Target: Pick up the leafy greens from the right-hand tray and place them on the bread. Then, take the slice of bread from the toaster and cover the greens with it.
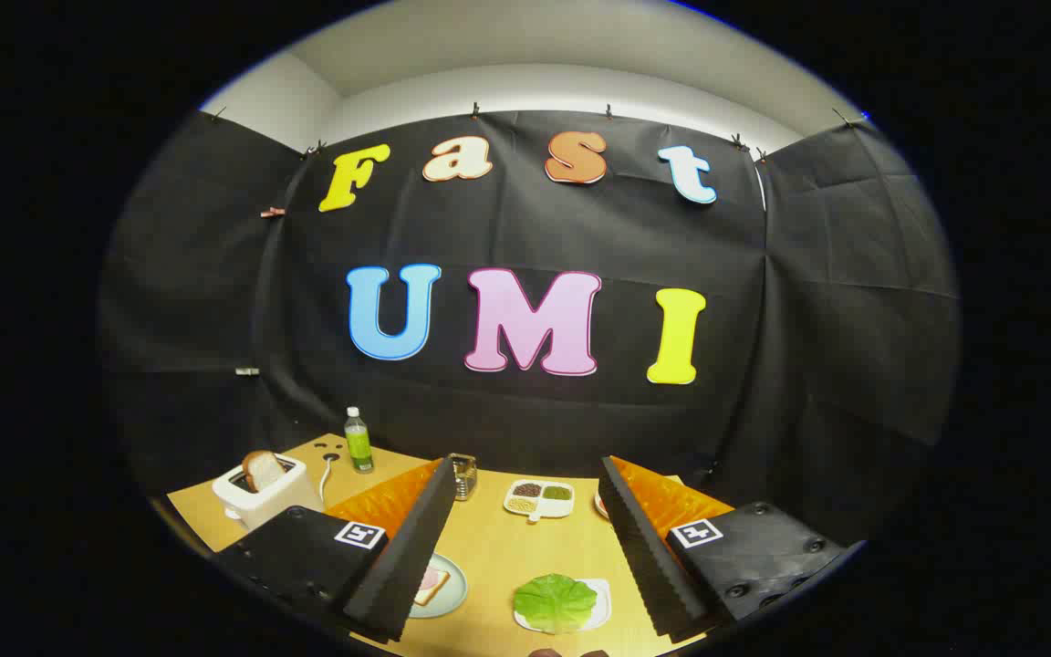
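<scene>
My gripper (525, 584) is open above the wooden table, its fingers spread wide with nothing between them. The leafy greens (555, 601) lie on a small white tray (600, 598) between the fingers, nearer the right one. A slice of bread (431, 583) with a pink filling rests on a pale plate (452, 598), partly hidden behind the left finger. A white toaster (263, 495) stands beyond the left finger with a slice of bread (261, 469) sticking up from its slot.
A green bottle (359, 441) stands behind the toaster beside a white cord. A small metal holder (463, 475) and a divided white dish of grains (539, 498) sit further back on the table (507, 547). The edge of another plate (600, 504) shows by the right finger.
</scene>
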`<state>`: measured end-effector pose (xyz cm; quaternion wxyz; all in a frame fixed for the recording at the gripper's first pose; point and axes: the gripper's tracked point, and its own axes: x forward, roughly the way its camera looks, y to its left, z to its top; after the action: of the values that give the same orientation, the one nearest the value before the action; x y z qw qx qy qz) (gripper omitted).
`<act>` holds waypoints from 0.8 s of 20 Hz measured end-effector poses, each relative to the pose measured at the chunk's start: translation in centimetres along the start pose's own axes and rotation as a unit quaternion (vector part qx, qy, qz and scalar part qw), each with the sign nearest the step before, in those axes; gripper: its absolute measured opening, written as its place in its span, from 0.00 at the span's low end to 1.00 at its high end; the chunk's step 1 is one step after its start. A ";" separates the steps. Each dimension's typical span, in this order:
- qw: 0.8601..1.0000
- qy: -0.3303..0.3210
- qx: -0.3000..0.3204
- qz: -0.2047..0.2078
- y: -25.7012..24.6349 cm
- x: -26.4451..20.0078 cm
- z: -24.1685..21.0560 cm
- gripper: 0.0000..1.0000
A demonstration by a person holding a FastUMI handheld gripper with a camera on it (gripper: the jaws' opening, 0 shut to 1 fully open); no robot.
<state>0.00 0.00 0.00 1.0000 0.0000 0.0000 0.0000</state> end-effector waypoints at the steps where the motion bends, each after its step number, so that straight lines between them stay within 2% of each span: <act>1: 1.000 0.002 0.000 -0.007 -0.4 0.3 -0.1 0.97; 8: 0.999 0.016 0.021 -0.047 -1.5 1.5 -1.2 0.97; 16: 0.997 0.034 0.023 -0.063 -1.5 1.6 -2.5 0.97</act>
<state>1.64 -1.54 -2.51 0.9972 0.0228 0.0336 -0.0627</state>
